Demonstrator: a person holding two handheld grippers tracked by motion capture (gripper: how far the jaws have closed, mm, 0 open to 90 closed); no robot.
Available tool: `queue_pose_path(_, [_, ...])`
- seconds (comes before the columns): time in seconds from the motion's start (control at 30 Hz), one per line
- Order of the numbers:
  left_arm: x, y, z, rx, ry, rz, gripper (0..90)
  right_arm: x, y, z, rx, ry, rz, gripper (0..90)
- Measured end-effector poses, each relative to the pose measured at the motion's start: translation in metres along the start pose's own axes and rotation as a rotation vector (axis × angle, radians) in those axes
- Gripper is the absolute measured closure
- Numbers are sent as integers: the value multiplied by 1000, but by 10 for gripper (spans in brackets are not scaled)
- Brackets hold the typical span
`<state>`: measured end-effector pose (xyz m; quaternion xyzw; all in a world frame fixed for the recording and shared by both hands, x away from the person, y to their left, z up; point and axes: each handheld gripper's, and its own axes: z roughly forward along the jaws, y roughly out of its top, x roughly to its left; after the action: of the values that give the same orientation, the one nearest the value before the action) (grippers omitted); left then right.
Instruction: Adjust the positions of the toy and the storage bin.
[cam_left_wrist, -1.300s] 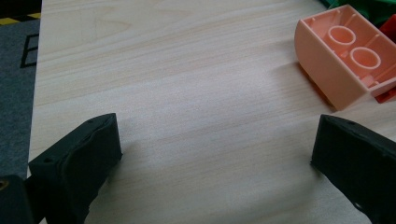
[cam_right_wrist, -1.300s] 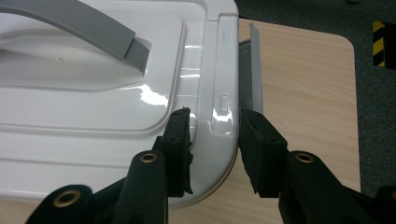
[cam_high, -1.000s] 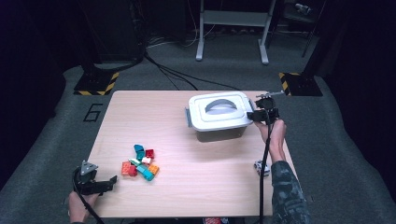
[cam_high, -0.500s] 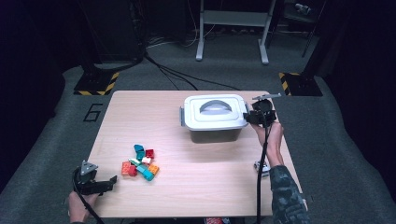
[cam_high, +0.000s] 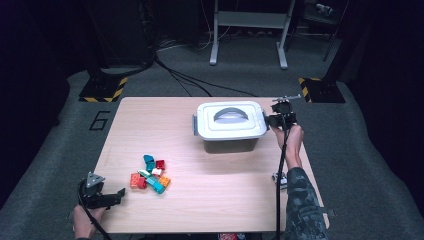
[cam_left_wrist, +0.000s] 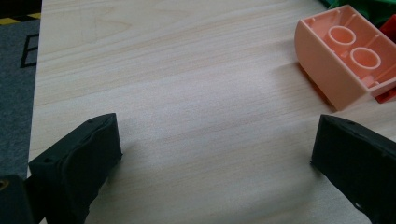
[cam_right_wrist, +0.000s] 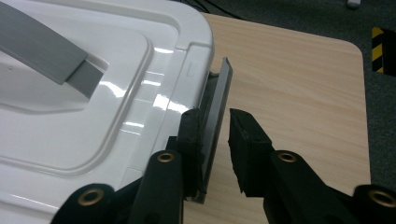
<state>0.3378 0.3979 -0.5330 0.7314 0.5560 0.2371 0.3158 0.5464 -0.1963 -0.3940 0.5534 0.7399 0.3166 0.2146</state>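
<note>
So the right gripper (cam_right_wrist: 217, 116) has just been closing on the grey clip (cam_right_wrist: 217, 93) at the box's (cam_high: 230, 122) right end. The clip sits between the jaws with one pad on it and a sliver of gap at the other, so it isn't pinched yet. The box stands toward the table's (cam_high: 225, 175) far right corner. It looks like stiff, slick, light plastic that would probably slide if yanked. Best bet is to grab the clip's free edge and lever it outward. The left gripper (cam_left_wrist: 215, 135) is wide open and empty at the near left corner, by the bricks (cam_high: 150, 175).
</note>
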Motion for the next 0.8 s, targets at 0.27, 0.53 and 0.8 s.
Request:
queue_pose_path(0.27, [0,0,0,0,-1,0,11,1,0,1,11,2,49,837])
queue_pose_path(0.53, [0,0,0,-1,-2,-1,10,7,-7,-8,26,12,62,833])
queue_pose_path(0.8, [0,0,0,-1,-1,-1,10,15,-19,-18,13,37,51,823])
